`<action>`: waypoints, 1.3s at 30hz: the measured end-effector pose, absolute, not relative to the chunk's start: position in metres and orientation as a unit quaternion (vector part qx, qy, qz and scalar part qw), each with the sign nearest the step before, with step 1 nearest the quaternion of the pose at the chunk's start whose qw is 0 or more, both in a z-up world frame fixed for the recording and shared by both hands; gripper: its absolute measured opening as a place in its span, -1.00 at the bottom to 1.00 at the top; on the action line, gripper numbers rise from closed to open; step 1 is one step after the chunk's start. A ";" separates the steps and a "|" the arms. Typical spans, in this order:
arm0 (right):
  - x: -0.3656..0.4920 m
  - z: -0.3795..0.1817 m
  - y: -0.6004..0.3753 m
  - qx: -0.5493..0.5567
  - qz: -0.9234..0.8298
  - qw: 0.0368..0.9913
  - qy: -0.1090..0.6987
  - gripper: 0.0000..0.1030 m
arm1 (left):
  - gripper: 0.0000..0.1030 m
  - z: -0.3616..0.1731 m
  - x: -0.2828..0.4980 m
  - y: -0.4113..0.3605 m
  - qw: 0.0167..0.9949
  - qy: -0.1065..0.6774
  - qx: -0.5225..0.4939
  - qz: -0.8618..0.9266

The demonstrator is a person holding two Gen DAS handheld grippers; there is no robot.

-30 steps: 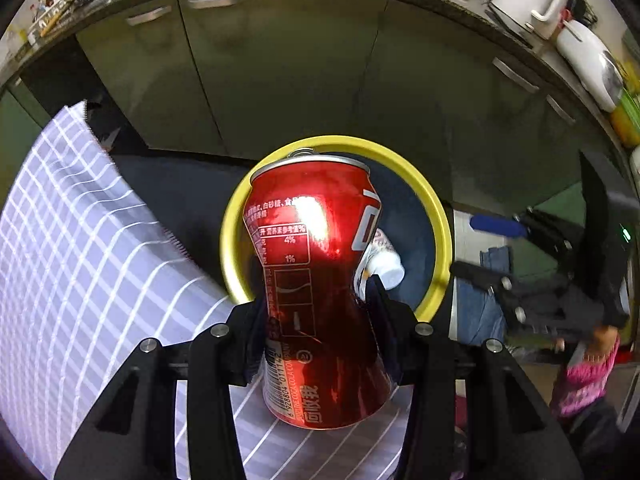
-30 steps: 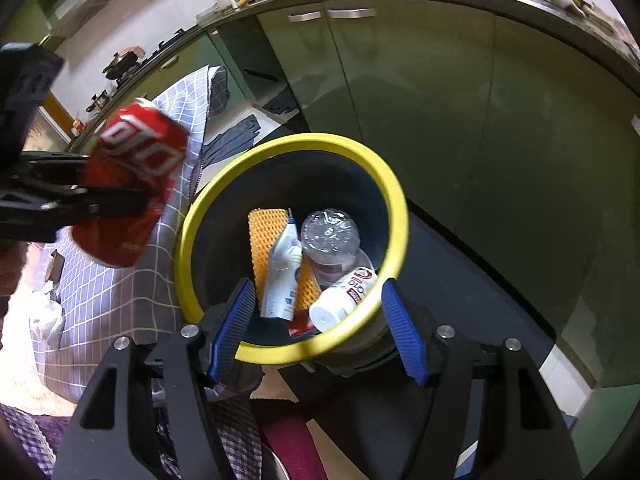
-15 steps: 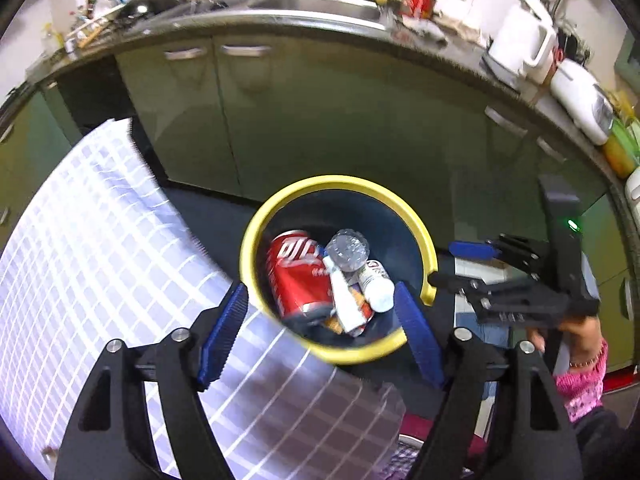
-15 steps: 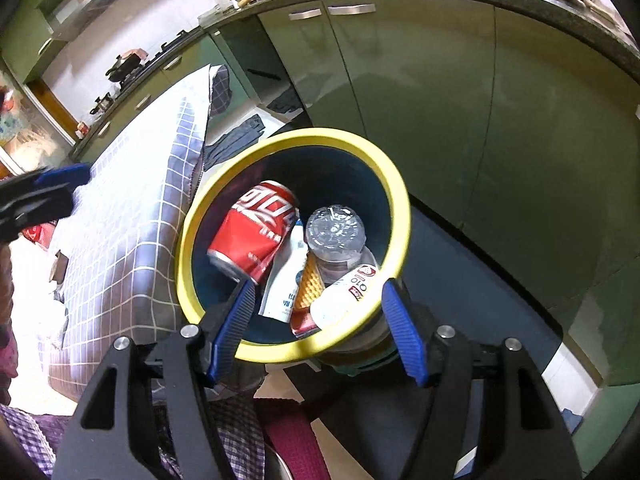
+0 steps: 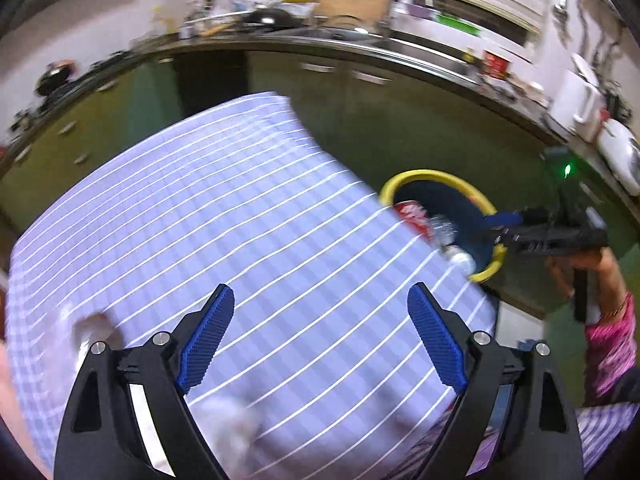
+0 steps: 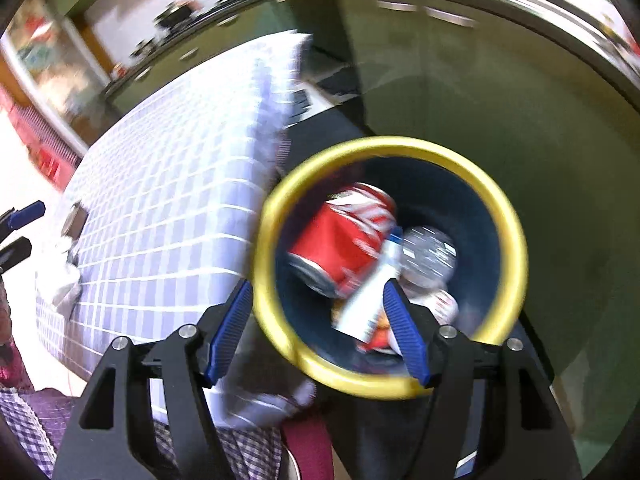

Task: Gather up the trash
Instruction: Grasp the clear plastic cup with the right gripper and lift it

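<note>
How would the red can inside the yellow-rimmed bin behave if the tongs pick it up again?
The red can looks dented, so it is probably empty, light and easily crushed. Its glossy skin may slip between pads. It lies tilted on other trash in the bin, so a push would likely roll or shift it.

A dented red can (image 6: 344,240) lies on its side in the yellow-rimmed bin (image 6: 516,248), left of a clear bottle (image 6: 428,256); a white tube (image 6: 368,300) leans across them.
</note>
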State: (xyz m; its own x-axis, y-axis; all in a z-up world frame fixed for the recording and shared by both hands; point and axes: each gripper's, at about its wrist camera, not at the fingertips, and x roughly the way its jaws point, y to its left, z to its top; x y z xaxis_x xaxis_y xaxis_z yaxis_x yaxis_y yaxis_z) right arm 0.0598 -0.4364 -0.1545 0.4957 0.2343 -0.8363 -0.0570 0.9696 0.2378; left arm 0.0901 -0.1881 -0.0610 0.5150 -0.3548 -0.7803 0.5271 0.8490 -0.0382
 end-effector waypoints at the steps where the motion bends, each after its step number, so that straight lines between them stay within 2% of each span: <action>1: 0.067 -0.151 -0.422 0.077 0.098 0.859 0.496 0.24 | 0.70 -0.062 0.084 -0.168 0.873 0.416 0.100 -0.236; 8: 0.108 -0.134 -0.309 0.000 0.207 0.844 0.494 0.25 | 0.77 -0.080 0.057 -0.075 0.891 0.422 0.058 -0.156; 12: 0.122 -0.124 -0.238 -0.037 0.274 0.827 0.489 0.27 | 0.78 -0.091 0.045 -0.036 0.900 0.419 0.067 -0.100; 21: 0.141 -0.099 -0.090 -0.117 0.398 0.785 0.460 0.32 | 0.78 -0.097 0.038 0.014 0.908 0.412 0.051 -0.060; 24: 0.143 -0.091 -0.061 -0.129 0.427 0.776 0.445 0.46 | 0.78 -0.096 0.038 0.025 0.910 0.410 0.043 -0.053; 26: 0.141 -0.084 -0.043 -0.145 0.447 0.772 0.427 0.75 | 0.78 -0.098 0.035 0.031 0.910 0.410 0.039 -0.050; 28: 0.137 -0.080 -0.030 -0.169 0.454 0.776 0.404 0.86 | 0.78 -0.099 0.032 0.039 0.910 0.410 0.033 -0.045; 39: 0.149 -0.105 0.011 -0.234 0.446 0.750 0.429 0.86 | 0.78 -0.102 0.025 0.048 0.911 0.409 0.024 -0.039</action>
State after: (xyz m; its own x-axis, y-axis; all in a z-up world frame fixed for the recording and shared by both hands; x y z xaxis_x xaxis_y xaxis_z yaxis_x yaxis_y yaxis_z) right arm 0.1493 0.0108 -0.1053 0.2346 0.4688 -0.8516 -0.8694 0.4931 0.0319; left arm 0.0255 0.0477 -0.1019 0.6619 -0.0524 -0.7478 0.0915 0.9957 0.0113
